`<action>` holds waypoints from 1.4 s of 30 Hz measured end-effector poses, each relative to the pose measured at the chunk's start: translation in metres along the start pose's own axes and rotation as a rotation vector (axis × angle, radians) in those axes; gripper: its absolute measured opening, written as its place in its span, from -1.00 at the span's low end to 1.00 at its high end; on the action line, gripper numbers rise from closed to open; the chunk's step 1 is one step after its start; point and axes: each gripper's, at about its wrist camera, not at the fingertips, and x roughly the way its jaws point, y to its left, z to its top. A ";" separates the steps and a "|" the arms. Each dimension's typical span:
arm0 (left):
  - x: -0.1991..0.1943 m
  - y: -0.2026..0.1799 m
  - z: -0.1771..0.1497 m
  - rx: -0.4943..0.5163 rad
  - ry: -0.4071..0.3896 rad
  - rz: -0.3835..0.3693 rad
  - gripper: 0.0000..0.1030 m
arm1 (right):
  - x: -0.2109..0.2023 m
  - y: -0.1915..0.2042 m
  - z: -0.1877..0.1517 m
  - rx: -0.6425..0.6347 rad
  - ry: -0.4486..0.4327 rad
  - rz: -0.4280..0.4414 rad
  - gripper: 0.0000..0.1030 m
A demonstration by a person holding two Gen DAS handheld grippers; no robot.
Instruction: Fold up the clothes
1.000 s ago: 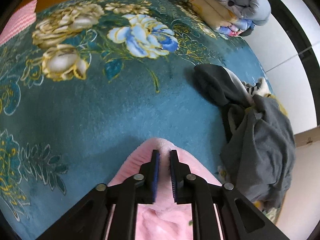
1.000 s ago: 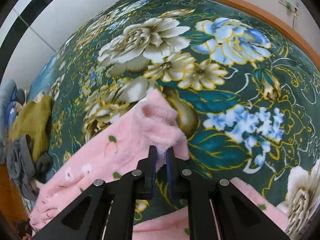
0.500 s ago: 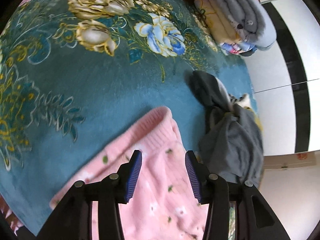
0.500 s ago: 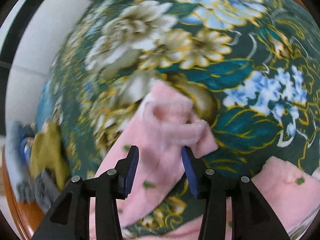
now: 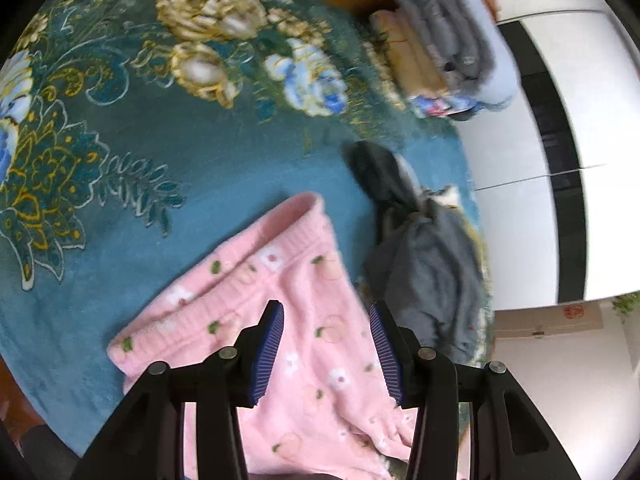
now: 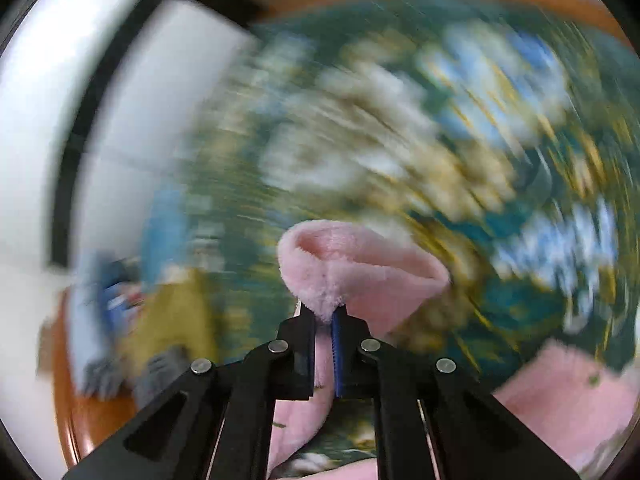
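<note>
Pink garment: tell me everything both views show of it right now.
The pink garment is fleecy, printed with small white flowers, peaches and green leaves, with a ribbed waistband. It lies spread on the floral blanket, its right edge beside a grey clothes heap. The left gripper hangs open above it, jaws wide apart. The right gripper is shut on a cuff-like end, whose opening gapes just past the fingers; the surroundings there are motion-blurred.
</note>
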 end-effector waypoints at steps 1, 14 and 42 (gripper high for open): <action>-0.003 -0.001 -0.003 0.016 -0.004 -0.003 -0.03 | -0.019 0.009 -0.002 -0.061 -0.037 0.054 -0.87; -0.002 0.045 -0.034 -0.023 0.049 0.102 0.04 | 0.033 -0.113 -0.057 0.042 0.179 -0.231 -0.84; 0.012 0.060 -0.069 -0.122 0.074 0.065 0.04 | 0.004 -0.083 -0.012 0.137 0.047 -0.008 -1.00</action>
